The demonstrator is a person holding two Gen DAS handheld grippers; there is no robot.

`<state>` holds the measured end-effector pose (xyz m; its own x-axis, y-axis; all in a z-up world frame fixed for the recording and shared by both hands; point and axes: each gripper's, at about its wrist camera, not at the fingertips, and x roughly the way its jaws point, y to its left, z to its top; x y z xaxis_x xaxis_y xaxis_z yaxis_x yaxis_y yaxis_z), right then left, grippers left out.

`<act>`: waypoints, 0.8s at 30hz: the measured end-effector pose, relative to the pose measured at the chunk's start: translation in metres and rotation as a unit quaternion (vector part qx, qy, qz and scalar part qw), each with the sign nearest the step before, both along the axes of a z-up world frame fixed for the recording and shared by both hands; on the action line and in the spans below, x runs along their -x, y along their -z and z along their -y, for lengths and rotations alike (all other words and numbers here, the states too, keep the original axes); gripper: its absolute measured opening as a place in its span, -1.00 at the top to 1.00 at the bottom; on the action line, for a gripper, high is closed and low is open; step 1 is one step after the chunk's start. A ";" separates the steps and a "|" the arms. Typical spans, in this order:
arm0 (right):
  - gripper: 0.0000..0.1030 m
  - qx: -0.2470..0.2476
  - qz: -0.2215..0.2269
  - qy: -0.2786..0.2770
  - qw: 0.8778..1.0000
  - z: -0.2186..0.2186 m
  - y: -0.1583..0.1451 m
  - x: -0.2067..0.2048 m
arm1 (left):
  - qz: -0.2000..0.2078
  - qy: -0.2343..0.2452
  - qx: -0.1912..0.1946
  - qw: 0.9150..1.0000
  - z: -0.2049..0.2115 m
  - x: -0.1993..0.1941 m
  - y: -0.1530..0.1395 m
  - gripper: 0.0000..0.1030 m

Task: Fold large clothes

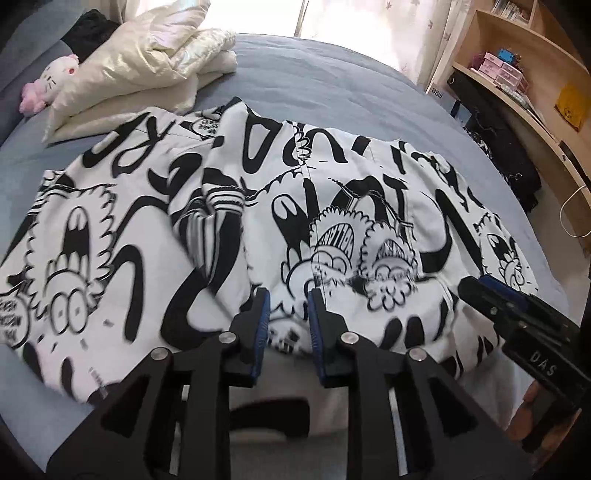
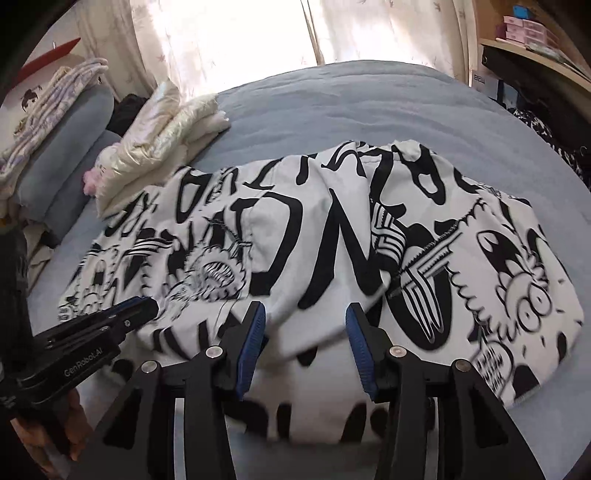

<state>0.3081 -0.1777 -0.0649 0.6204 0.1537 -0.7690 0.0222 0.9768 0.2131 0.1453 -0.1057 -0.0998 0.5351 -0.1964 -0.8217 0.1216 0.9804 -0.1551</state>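
— Black fingers with blue pads fill the bottom of both views. What is the left gripper (image 1: 289, 301) doing?

— It points down at the near edge of the bed (image 1: 332, 88), its jaws parted by a narrow gap. A bit of the printed garment (image 1: 229, 236) shows through that gap, but the pads do not press on it.

— And the right gripper (image 2: 306, 319)?

— Its jaws stand wider, also over the garment's near hem. The cloth lies under and between the fingers; nothing is clamped. In the left wrist view it comes in from the right edge, low over the garment's right end.

— Where does the garment lie?

— Spread across the near half of the bed, a white piece with bold black cartoon lettering and faces, partly folded over itself with rumpled ridges through the middle. Its hem reaches the bed's near edge, right under both grippers.

— What else is on the bed?

— A grey-blue cover carries everything. Toward the far left corner sits a folded cream padded jacket (image 1: 147, 74), with a pink and white plush toy (image 1: 48, 88) just beside it.

— And the room?

— Sunlit pale curtains (image 2: 229, 33) hang beyond the far edge. Past the right edge stands a wooden shelf unit (image 1: 532, 70) holding small pink boxes. A hand (image 2: 55, 428) grips the left tool's handle.
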 end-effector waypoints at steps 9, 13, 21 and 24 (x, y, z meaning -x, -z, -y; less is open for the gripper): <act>0.09 -0.012 0.029 -0.008 0.999 -0.010 -0.036 0.062 | 0.017 -0.015 0.015 1.000 -0.027 0.049 -0.032 0.13; 0.09 -0.004 0.051 -0.021 0.998 -0.027 -0.047 0.085 | 0.025 -0.024 0.025 0.999 -0.040 0.067 -0.043 0.13; 0.09 0.017 0.076 -0.058 0.995 -0.064 -0.054 0.110 | 0.022 -0.049 0.052 0.997 -0.070 0.102 -0.050 0.12; 0.09 0.022 0.079 -0.068 0.994 -0.073 -0.054 0.116 | 0.017 -0.059 0.062 0.996 -0.079 0.110 -0.049 0.12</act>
